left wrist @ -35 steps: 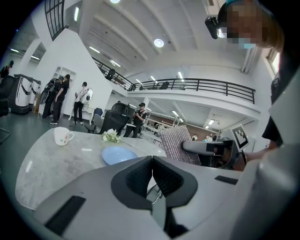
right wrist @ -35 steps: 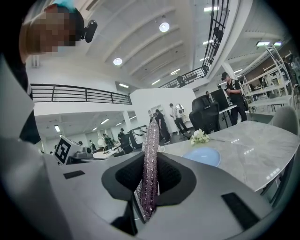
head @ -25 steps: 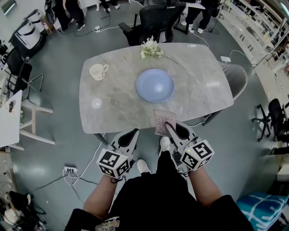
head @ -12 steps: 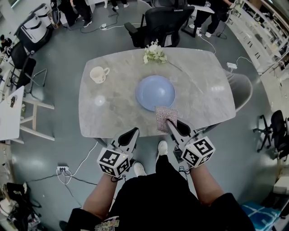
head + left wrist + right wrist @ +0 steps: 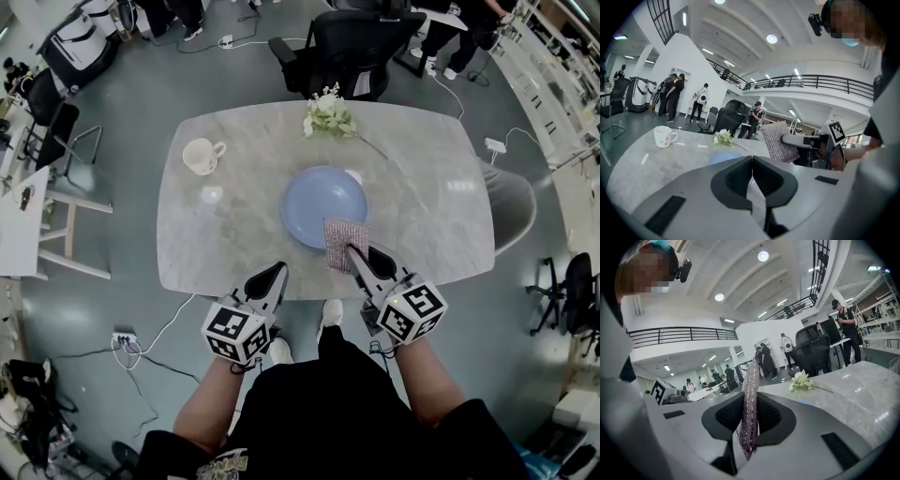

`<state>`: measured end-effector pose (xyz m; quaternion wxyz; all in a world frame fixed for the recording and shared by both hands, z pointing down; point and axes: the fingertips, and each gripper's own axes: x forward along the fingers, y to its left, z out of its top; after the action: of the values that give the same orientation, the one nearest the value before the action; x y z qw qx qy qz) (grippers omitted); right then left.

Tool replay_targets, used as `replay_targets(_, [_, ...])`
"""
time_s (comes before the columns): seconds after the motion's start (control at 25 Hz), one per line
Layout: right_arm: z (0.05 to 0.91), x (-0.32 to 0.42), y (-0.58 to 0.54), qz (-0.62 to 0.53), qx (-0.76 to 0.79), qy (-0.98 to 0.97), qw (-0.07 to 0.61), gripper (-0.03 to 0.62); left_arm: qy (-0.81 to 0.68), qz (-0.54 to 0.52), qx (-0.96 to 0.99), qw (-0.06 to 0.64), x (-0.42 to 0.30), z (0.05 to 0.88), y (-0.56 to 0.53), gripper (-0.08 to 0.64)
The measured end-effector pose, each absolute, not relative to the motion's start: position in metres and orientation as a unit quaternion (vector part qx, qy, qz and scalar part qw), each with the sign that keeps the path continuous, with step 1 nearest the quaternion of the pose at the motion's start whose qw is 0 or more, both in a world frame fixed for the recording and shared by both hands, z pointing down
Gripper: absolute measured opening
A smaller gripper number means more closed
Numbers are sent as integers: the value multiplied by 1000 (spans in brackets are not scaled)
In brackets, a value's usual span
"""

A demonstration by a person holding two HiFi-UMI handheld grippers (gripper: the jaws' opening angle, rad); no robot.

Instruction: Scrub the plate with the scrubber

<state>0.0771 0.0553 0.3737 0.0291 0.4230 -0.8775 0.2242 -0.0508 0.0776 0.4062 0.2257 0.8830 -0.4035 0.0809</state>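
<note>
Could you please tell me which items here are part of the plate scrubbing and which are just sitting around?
Part of the job:
- blue plate
- scrubber, clamped in the right tool

Just sitting around:
- mug
- white flowers
- left tool, shut and empty

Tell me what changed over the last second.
The right gripper, shut on the scrubber, moved forward until the scrubber overlaps the near rim of the plate. Nothing grasped or released. The left gripper stays shut and empty; mug and flowers unmoved.
</note>
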Motion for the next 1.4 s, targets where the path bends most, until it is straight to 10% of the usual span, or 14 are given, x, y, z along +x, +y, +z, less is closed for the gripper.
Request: replay_targets(1.4, [440, 111, -54, 287, 328, -897, 77, 72, -530, 148, 778, 302, -39, 499, -20, 20])
